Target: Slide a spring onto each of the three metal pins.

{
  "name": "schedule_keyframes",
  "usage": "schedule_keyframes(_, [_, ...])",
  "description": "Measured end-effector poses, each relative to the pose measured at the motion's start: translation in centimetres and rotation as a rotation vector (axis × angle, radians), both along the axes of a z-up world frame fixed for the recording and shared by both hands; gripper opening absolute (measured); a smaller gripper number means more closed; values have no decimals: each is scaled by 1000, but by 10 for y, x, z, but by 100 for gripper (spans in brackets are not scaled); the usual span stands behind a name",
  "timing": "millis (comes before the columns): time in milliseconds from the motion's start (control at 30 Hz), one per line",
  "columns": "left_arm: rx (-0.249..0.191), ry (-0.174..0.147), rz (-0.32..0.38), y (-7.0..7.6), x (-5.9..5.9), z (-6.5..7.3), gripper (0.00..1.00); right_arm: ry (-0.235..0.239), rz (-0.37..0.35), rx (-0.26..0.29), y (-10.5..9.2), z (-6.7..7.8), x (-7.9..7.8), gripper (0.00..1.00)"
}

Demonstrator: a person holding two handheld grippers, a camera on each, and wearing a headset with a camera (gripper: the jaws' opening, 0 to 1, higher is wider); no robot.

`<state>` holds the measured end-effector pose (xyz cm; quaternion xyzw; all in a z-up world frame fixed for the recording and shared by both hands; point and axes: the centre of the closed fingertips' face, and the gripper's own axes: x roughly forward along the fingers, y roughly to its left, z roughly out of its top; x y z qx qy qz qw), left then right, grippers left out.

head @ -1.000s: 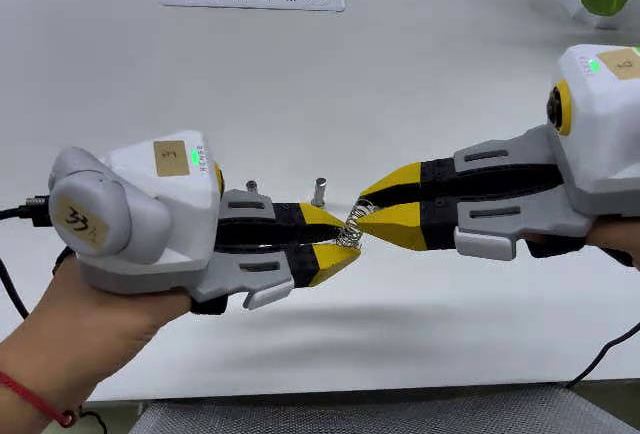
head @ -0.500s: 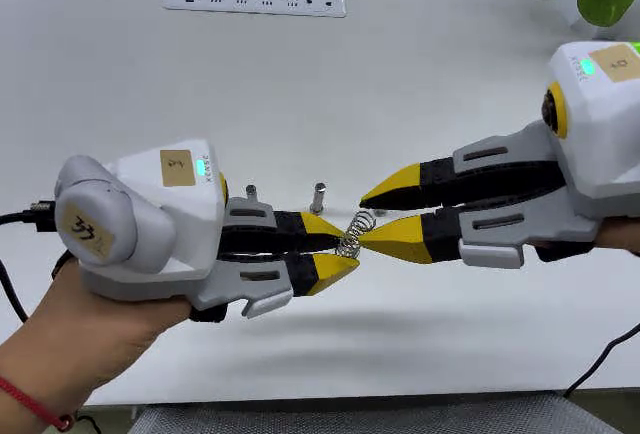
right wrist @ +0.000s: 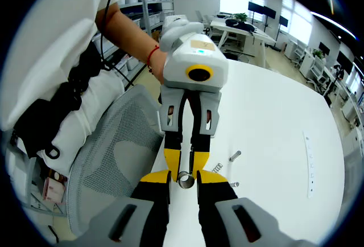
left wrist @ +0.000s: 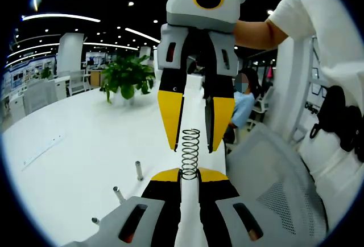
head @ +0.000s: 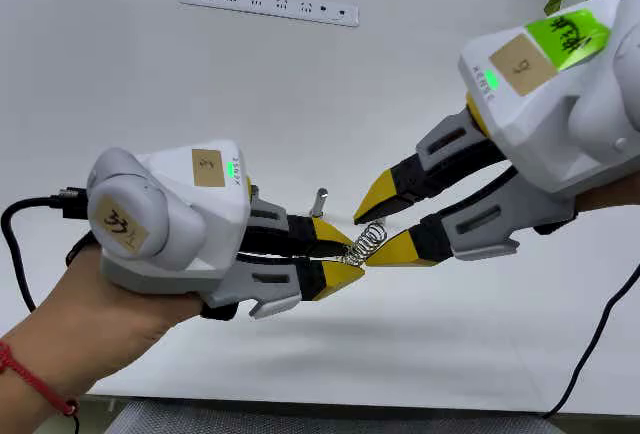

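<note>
**Spring nipped by left gripper, right gripper open around it**

Head view: left gripper jaws are pinched onto one end of the spring. The spring tilts up toward the right gripper, whose jaws are spread, one tip above the spring and one below. Can't tell whether those tips touch it. One pin stands upright on the table just behind the spring. White top runs out from there to a power strip. The table's near edge is below the spring, with a mesh chair under it.

Left gripper view: own jaws are closed on the near end of the spring. Right gripper faces in, yellow tips flanking the far end with a gap each side. Three pins stand upright in a row left of the spring, well apart from it.

Right gripper view: own jaws are spread, spring end-on between the tips. Left gripper is opposite, jaws narrow. Right of the spring a loose spring lies between two upright pins. Mesh chair is left of the spring, past the table edge.
</note>
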<state>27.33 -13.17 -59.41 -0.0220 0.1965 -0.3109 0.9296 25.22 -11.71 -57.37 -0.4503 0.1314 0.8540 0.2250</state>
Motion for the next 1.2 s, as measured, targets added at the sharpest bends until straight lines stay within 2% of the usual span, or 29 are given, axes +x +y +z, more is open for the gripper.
schedule_keyframes(100, [-1,-2,2,0,0,0,10,-49,56,-36,-2,-5,0,17])
schedule_keyframes(367, [-14,-11,11,3,-1,0,10,-92,114,-72,-2,-10,1,15])
schedule_keyframes(767, [-28,-25,22,5,-2,2,10,-104,137,-84,2,-9,-1,12])
schedule_keyframes(1200, [-32,-31,41,9,-4,1,11,-111,123,-95,7,-10,-4,12])
